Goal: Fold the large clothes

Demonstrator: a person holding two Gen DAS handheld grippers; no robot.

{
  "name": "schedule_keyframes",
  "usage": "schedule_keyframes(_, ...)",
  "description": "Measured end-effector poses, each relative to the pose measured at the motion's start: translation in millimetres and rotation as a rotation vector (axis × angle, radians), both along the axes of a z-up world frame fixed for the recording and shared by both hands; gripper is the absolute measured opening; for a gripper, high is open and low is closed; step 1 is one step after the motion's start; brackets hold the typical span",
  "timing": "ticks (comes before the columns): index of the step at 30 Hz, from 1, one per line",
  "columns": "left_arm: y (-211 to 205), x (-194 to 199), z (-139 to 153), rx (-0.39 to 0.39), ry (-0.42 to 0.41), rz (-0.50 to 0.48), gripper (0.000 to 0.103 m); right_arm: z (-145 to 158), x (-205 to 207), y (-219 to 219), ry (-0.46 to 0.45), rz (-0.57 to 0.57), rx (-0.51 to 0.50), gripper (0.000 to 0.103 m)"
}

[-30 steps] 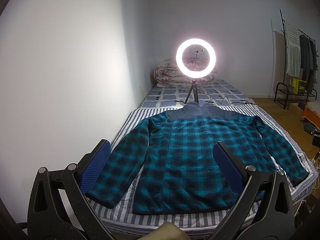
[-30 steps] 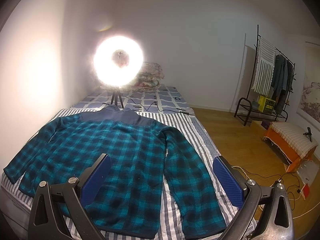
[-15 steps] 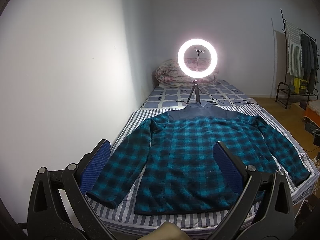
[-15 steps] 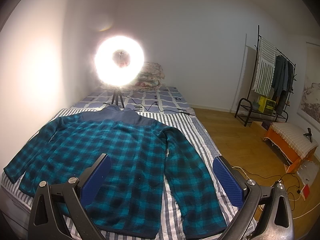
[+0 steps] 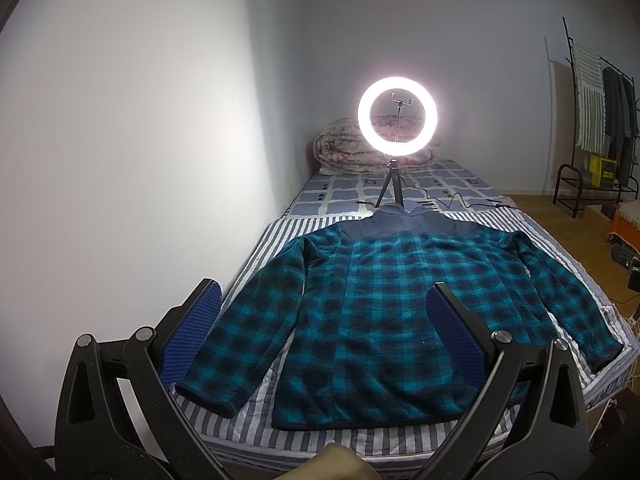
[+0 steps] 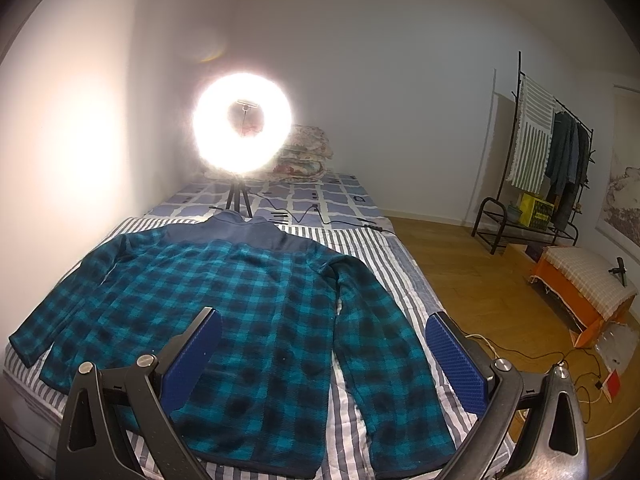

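Across the bed [image 5: 256, 264], which runs along the wall under a striped sheet, the plaid jacket [image 5: 384, 304] lies spread flat on its front, collar toward the ring light [image 5: 398, 116] and hem toward the near edge, both sleeves angled out and down to the sides. Beyond the light sits a rolled quilt [image 5: 344, 152], and off to the right a clothes rack [image 6: 548, 152] stands on the wooden floor. Over the last second little has changed: the left view has drifted slightly closer and to the right, so the jacket sits a touch fuller in frame, while the right view is almost the same (the garment itself has not shifted). That suggests the fold is not yet begun and both tools are only lining up. The left claw [image 5: 324, 320] hangs spread wide above the hem and left sleeve, gripping nothing; the right claw [image 6: 324, 336] is likewise wide apart and empty, poised over the right sleeve [image 6: 384, 344]. A sleeve cuff looks the likely first pickup.
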State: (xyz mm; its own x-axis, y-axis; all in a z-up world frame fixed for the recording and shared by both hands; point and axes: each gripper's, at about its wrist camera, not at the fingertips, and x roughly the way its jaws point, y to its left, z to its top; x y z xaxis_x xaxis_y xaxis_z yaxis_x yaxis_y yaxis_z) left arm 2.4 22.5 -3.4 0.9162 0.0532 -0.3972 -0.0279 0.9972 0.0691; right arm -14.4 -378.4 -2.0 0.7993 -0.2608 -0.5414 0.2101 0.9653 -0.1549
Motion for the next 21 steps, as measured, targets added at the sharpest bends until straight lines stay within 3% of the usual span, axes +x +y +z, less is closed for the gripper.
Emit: schedule_keyframes(21,19,3,-7,0.015,0.029,0.061,0.103,3,11,19,-0.012,0.063,0.011,0.103)
